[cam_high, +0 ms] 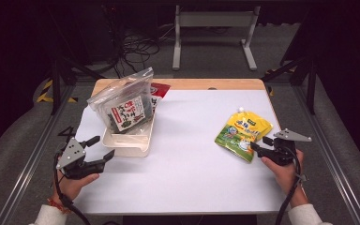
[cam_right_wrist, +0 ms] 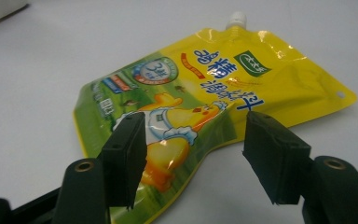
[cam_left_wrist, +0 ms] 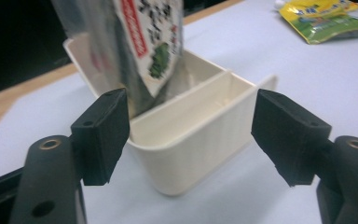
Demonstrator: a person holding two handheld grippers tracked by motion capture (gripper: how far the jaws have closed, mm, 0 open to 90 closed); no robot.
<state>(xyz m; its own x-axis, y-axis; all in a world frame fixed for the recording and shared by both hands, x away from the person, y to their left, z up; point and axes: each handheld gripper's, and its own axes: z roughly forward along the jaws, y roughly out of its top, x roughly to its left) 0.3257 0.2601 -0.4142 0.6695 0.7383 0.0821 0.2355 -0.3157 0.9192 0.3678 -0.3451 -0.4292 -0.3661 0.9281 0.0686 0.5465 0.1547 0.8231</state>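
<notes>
A cream divided bin (cam_high: 127, 146) stands at the table's left, and a clear zip bag of seaweed snacks (cam_high: 122, 105) stands tilted in it. In the left gripper view the bin (cam_left_wrist: 200, 140) is close ahead with the bag (cam_left_wrist: 144, 42) rising from its far compartment. My left gripper (cam_high: 103, 146) (cam_left_wrist: 189, 116) is open just short of the bin's near corner, touching nothing. A yellow spouted pouch (cam_high: 243, 129) (cam_right_wrist: 214, 79) lies flat on the right. My right gripper (cam_high: 260, 143) (cam_right_wrist: 193, 135) is open at the pouch's near edge, with nothing gripped.
A red packet (cam_high: 160, 89) lies behind the bin near the table's wooden back edge (cam_high: 187, 84). The white tabletop (cam_high: 187, 154) stretches between the bin and the pouch. Metal frame rails flank the table, and cables (cam_high: 136, 49) lie on the floor beyond.
</notes>
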